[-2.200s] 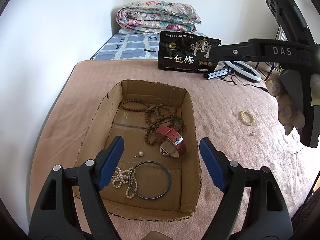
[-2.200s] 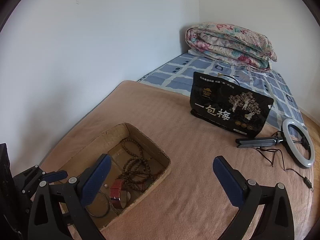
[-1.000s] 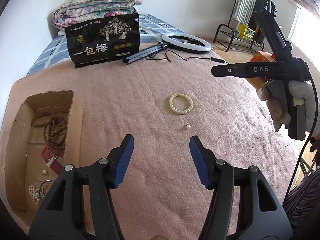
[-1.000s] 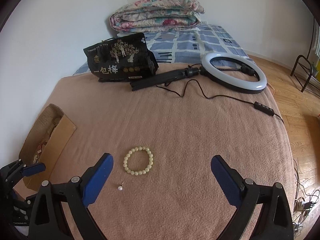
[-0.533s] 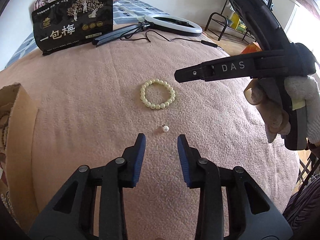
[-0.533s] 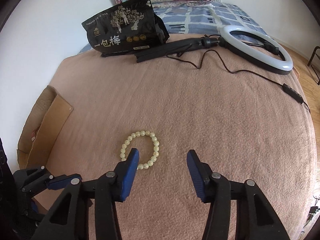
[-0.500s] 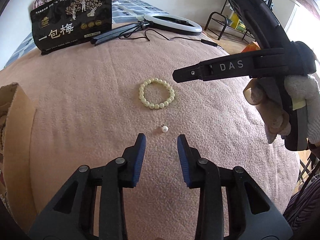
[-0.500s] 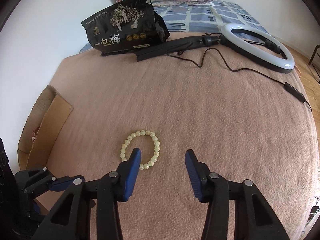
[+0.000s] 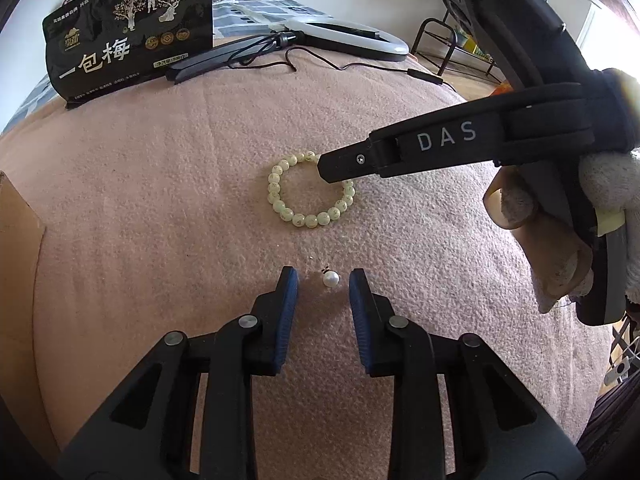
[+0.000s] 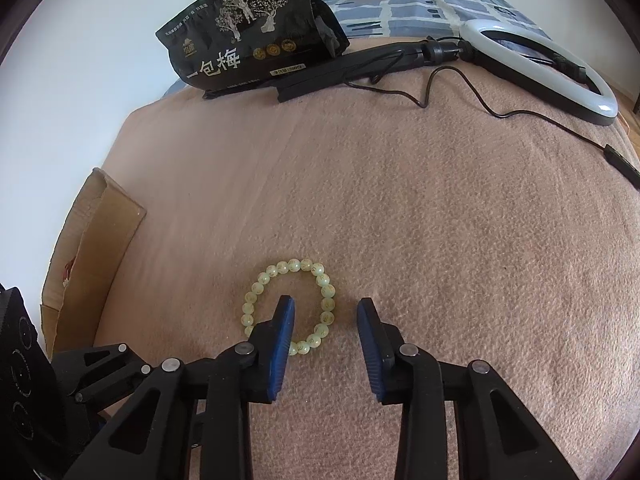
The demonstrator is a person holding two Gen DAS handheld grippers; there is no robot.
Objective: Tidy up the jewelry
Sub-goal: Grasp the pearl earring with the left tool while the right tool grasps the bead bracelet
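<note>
Bead bracelet (image 10: 289, 307) w/ gold marks, pearl (image 9: 331, 279), both claws narrowing, unpinched, "DAS", "一包梅" bag (image 9: 128, 36)

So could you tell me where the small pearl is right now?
In the left wrist view the pearl lies on the pink blanket, between the left gripper fingertips, just below the bead bracelet.

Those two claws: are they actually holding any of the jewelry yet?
Nothing yet. The left gripper straddles the pearl; the right gripper straddles the bead bracelet. Both have been closing.
</note>
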